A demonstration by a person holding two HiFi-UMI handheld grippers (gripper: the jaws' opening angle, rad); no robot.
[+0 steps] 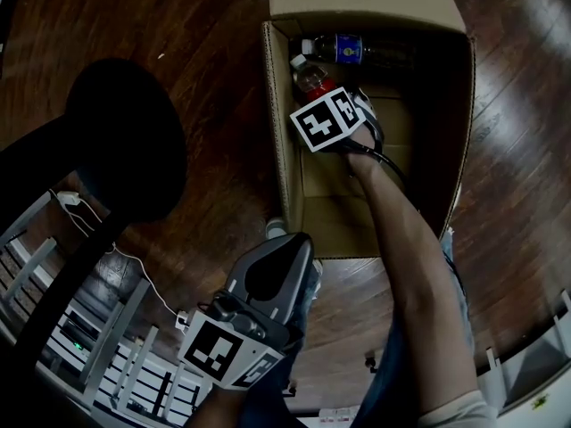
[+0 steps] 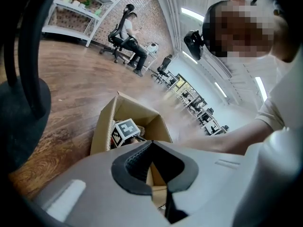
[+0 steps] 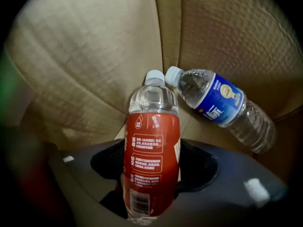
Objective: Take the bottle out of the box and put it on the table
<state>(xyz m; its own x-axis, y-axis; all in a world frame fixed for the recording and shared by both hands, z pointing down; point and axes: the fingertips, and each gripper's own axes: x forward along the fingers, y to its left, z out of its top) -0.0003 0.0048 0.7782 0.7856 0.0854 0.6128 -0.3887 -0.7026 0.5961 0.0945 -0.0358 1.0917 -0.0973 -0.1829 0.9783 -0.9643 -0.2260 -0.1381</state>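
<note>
Inside the open cardboard box (image 1: 281, 150) lie two bottles. The red-label bottle (image 3: 152, 164) with a white cap rests lengthwise between the jaws of my right gripper (image 3: 154, 150), which stand wide on either side of it without pressing. A blue-label bottle (image 3: 220, 103) lies beside it against the box wall, and also shows at the far end of the box (image 1: 357, 50). From above, my right gripper (image 1: 328, 105) reaches steeply down over the red-label bottle (image 1: 312, 78). My left gripper (image 1: 290, 243) waits outside the box's near edge, fingertips together, holding nothing.
The box stands on a dark wooden floor (image 1: 205, 52). A black round chair base (image 1: 116, 141) is to its left, with a white rack (image 1: 107, 364) and a cable in front. Far off, a person sits on an office chair (image 2: 127, 32).
</note>
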